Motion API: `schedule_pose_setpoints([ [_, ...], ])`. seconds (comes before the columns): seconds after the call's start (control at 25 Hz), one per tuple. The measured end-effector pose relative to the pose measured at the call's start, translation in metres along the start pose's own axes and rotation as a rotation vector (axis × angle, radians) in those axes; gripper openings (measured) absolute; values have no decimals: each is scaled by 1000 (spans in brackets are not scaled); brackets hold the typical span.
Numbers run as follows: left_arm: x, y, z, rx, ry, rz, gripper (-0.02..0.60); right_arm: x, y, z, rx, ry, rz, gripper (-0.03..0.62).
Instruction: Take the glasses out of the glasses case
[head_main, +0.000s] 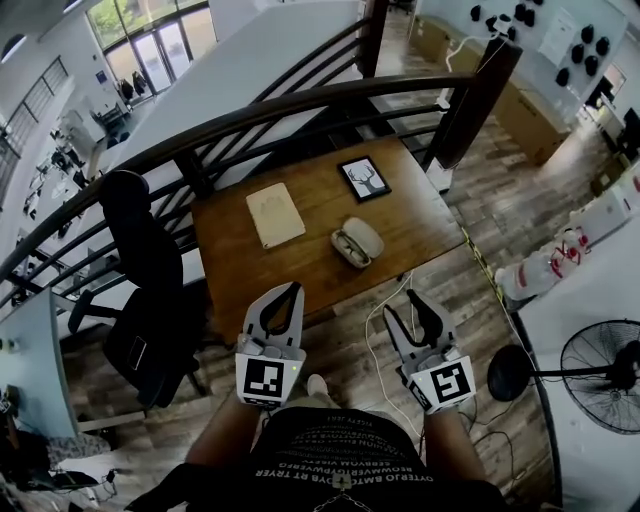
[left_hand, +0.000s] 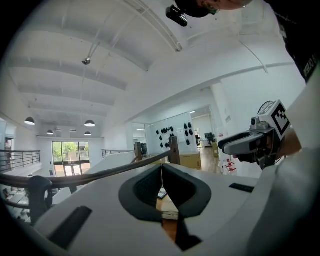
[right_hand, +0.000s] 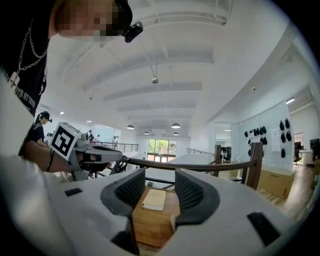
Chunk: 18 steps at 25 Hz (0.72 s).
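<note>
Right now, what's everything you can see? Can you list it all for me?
table: one, brown wood, middle
book: one, beige, table's left part
picture: one, black frame, table's far side
case: one, grey, table's right part
chair: one, black, left of the table
fan: one, black, floor at right
railing: one, dark, behind the table
left gripper: one, white, jaws together, empty
right gripper: one, white, jaws apart, empty

Glasses case (head_main: 357, 243) on wooden table (head_main: 300, 272)
</note>
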<state>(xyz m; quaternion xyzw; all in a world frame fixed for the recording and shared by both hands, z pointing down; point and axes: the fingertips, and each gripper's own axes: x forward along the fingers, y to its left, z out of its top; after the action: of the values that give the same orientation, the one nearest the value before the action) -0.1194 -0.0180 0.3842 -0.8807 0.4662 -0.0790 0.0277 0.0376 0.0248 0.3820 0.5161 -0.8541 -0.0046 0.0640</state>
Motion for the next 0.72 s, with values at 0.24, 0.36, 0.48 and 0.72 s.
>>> schedule_pose_setpoints([
  [0.24,12,6,4,25,-13,-26,29,6,-7,1,-3,-3,-33,173],
  [0.36,18,6,5,20,-20,-35,29,7,-12,1,1,0,-43,173],
  [0.48,24,5,3,20,-8,-39,29,8,-18,0,11,1,-51,173],
  [0.72,40,7,2,18,1,-38,29,20,-33,0,11,2,-46,173],
])
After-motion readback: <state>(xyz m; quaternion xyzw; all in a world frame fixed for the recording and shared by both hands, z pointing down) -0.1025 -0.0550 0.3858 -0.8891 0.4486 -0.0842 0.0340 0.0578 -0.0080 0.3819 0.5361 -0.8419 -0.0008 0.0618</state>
